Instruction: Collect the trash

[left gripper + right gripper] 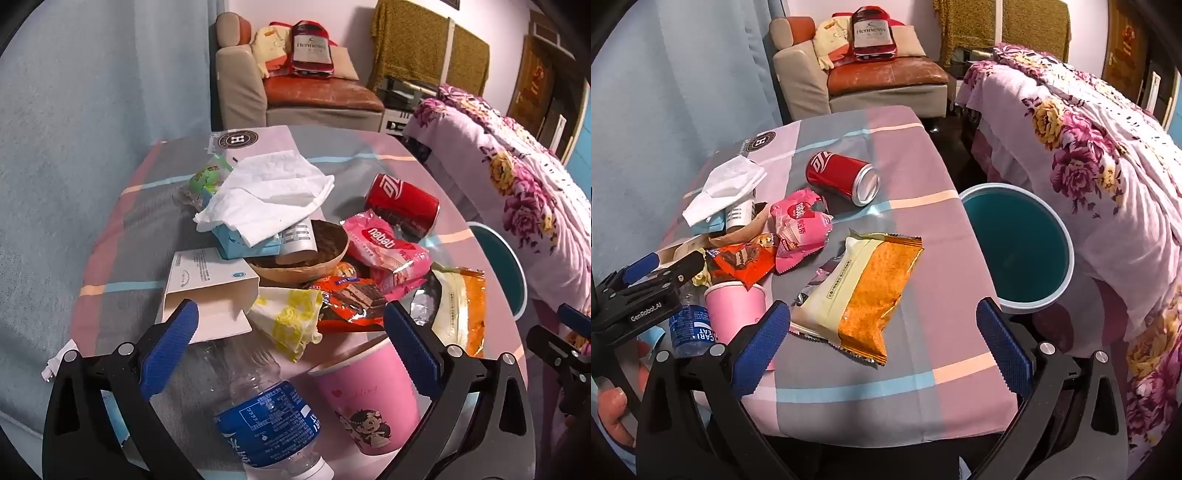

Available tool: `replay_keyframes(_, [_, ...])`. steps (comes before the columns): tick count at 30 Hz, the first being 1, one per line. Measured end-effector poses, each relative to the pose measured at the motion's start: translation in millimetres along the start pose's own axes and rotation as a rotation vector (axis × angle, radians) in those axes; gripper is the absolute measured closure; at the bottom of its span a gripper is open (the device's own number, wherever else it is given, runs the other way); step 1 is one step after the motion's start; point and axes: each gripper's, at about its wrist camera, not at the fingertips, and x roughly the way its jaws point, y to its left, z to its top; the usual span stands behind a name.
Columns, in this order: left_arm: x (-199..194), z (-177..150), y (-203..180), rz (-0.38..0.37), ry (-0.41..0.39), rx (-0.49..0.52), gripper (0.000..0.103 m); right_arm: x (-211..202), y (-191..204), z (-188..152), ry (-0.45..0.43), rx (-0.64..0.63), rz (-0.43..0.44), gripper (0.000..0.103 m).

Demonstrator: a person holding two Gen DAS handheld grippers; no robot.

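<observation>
Nothing is collected yet: both tools are hanging over the cluttered counter (886, 406), angled down. The left hand-held gripper (291, 347) is standing spread and empty above the water bottle (266, 417) and pink cup (369, 398). The right hand-held gripper (882, 347), also spread and empty, is framing the orange snack wrapper (871, 295). The teal bin (1019, 251) is waiting at two o'clock, just beside the counter's edge. Judging by this, the next move calls for lowering and pinching one item.

1 can (843, 178), 1 bottle (266, 417), 1 pink cup (369, 398), 3 wrappers (860, 288)
</observation>
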Motion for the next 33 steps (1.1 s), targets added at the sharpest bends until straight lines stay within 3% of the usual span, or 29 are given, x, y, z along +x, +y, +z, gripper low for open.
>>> replay_keyframes(8, [-2, 0, 2, -0.031, -0.005, -0.025, 0.003, -1, 1, 1, -0.002, 0.004, -0.004, 0.006])
replay_keyframes(33, [-11, -1, 3, -0.022, -0.001, -0.013, 0.003, 4, -11, -4, 0.007, 0.035, -0.031, 0.006])
